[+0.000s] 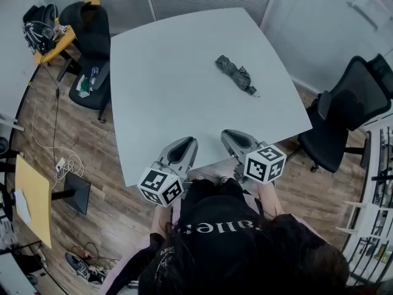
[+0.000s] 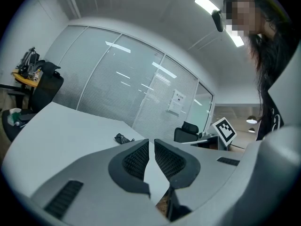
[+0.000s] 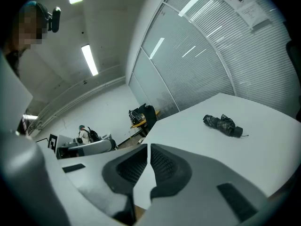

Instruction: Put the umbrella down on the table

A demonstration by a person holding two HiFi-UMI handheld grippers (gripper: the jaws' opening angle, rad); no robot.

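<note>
2 grippers in view, both empty. Our left gripper [image 1: 184,142] is over the table's [image 1: 159,85] near edge, jaws together, nothing between the pads. Our right gripper [image 1: 232,136] is just beside it, also over the table's near edge, jaws likewise closed on nothing. Each marker cube [image 1: 161,186] sits off the table, on our side of that near edge.

We see the umbrella [image 1: 235,74] folded, dark, lying flat on the table top: right half, toward the far side, well apart from both grippers. It runs diagonally across the table, thin end with a short cord pointing toward the table's right edge. In the left gripper view it shows as a small dark lump on the table just past the jaw tips; in the right gripper view it lies on the table to the right of the jaws.

1 black office chair [image 1: 344,112] stands off the table's right edge. 1 more black chair [image 1: 92,39] stands off its far left corner.
</note>
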